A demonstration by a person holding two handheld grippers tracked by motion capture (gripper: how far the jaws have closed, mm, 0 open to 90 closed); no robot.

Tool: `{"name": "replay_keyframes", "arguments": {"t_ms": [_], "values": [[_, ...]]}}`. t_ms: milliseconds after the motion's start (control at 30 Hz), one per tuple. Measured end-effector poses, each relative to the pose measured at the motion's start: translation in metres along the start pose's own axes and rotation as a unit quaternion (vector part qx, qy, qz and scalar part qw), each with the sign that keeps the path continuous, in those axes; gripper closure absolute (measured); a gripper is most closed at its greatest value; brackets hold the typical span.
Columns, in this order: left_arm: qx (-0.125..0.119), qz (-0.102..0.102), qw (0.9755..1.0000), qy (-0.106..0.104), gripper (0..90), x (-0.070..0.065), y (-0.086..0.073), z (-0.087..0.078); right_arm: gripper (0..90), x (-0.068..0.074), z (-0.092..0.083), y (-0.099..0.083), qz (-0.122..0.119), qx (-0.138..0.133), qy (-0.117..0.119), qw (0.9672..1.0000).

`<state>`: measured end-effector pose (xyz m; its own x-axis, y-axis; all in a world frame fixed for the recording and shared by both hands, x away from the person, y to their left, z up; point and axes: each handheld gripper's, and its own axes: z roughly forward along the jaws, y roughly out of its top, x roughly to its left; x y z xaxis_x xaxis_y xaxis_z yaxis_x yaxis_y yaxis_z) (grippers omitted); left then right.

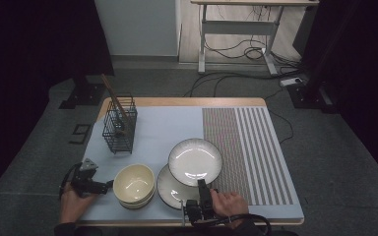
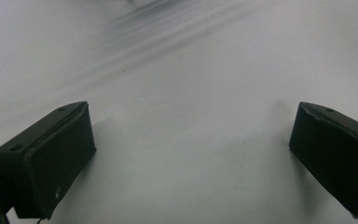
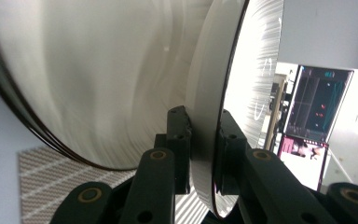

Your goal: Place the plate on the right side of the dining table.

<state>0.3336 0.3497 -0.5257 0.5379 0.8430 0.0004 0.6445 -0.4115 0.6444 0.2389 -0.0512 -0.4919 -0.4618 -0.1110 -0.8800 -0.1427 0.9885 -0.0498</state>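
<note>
The right gripper's [image 3: 204, 154] jaws are clamped on the rim of the upper plate [image 1: 195, 161], one pad on each face, as the right gripper view shows close up. In the high view that plate sits lower centre of the frame, raised and overlapping the lower plate [image 1: 170, 191] beneath it, with the right gripper at its near edge, towards the bottom of the picture. The left gripper [image 1: 98, 187], at lower left, has its jaws wide apart with nothing between them; its own view shows pale table cover [image 2: 182, 140] between the pads, and in the high view it rests just beside the cream stacked bowls [image 1: 134, 185].

To my eye the plate is being lifted off its stack. The grip bites only the rim, so I would keep the lift slow and the plate close to level; a heavy dish held at one edge wants to droop and slip. It should clear the lower plate fully before going sideways, and stay away from the bowls on the left. The wire utensil basket [image 1: 119, 125], upper left with a wooden utensil [image 1: 112, 93] in it, stands well apart.
</note>
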Motion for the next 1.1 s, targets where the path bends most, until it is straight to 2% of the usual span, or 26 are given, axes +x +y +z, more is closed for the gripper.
{"name": "replay_keyframes", "arguments": {"t_ms": [200,533,567,733,1100], "values": [[0.0,0.0,1.0,0.0,0.0,0.0,0.0,0.0,79.3,-0.003,0.005,-0.014,0.001,0.025,-0.002,0.9997],[0.0,0.0,1.0,0.0,0.0,0.0,0.0,0.0,79.3,-0.007,0.016,-0.043,0.017,0.056,-0.009,0.9983],[0.0,0.0,1.0,0.0,0.0,0.0,0.0,0.0,79.2,-0.007,0.017,-0.049,0.024,0.068,-0.008,0.9974],[0.0,0.0,1.0,0.0,0.0,0.0,0.0,0.0,79.2,-0.009,0.021,-0.059,0.028,0.078,-0.01,0.9965],[0.0,0.0,1.0,0.001,0.0,0.0,0.0,0.0,79.2,-0.011,0.031,-0.086,0.045,0.119,-0.01,0.9918]]}}
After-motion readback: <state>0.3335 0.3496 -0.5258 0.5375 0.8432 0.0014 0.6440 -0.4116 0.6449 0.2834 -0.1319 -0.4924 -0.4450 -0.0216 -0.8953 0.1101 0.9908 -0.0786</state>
